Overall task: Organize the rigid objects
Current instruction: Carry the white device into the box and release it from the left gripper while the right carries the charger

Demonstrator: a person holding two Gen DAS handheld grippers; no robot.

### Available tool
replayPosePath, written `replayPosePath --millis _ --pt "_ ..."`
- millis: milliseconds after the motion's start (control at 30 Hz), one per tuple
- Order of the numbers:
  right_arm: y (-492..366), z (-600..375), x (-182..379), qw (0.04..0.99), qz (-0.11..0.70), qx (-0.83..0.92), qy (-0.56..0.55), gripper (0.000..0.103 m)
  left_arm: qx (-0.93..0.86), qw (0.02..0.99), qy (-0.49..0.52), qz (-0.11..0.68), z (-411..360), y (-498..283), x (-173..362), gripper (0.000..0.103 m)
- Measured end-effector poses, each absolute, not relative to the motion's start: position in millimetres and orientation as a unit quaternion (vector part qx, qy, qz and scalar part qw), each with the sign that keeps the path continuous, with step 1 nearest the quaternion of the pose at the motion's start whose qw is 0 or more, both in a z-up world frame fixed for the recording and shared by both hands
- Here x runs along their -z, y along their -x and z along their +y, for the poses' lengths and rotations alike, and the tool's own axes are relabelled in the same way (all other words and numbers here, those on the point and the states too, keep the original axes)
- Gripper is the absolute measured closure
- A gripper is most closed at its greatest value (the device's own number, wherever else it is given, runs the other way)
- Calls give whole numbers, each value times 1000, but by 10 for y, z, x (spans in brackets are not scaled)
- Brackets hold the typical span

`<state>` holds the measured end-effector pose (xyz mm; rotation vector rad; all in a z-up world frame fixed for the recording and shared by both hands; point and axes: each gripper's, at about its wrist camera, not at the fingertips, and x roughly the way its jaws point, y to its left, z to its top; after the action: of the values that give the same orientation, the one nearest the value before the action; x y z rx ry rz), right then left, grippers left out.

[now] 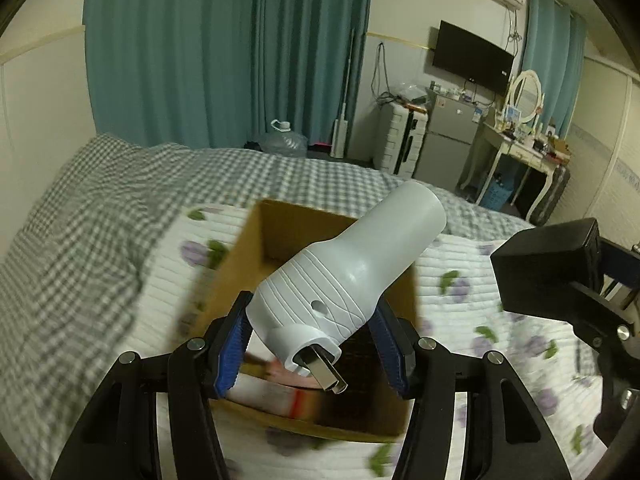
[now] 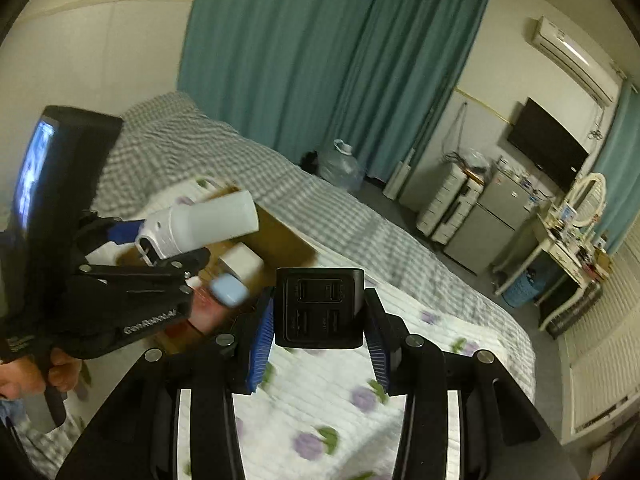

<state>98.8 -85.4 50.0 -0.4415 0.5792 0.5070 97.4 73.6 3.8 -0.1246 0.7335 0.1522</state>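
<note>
- The white plug-in device (image 1: pixel 340 280) is pinched in my left tongs (image 1: pixel 312 344), blue pads pressing both sides of its ribbed body, metal prongs pointing back at the camera. It hangs right above the cardboard box (image 1: pixel 236 264).
- My right tongs (image 2: pixel 319 328) are clamped on a black charger block (image 2: pixel 320 306), port side facing me, just to the right of the box.
- Inside the box, from the right wrist view: a white cube-ish thing (image 2: pixel 240 262), a pale blue rounded case (image 2: pixel 228 288) and something pinkish (image 2: pixel 204 312). All pretty blurry, so can't say more.
- The box sits on a white quilted cover with purple flowers (image 2: pixel 320 392), on a bed; grey checked bedding (image 1: pixel 80 216) lies left of and behind the box.
- Past the box, across the room: teal curtains (image 1: pixel 224 52), a big water jug (image 1: pixel 282 140) on the floor, a small grey fridge (image 1: pixel 452 136), a wall TV (image 1: pixel 472 58) and a dressing table with an oval mirror (image 1: pixel 526 96).
</note>
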Motion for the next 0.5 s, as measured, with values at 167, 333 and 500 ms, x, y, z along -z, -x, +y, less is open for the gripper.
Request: replayPosePath --millis 167,333,500 --pt "-1093 -376 -319 895 286 -268 212 62 -70 923 36 377 1090 -1144 143 45" --pt "-1298 -143 -42 887 307 -272 213 62 -50 920 -4 388 1193 -1416 369 45" --pt "-1540 -144 189 884 323 -269 204 62 -34 919 -42 391 1127 -1643 558 45"
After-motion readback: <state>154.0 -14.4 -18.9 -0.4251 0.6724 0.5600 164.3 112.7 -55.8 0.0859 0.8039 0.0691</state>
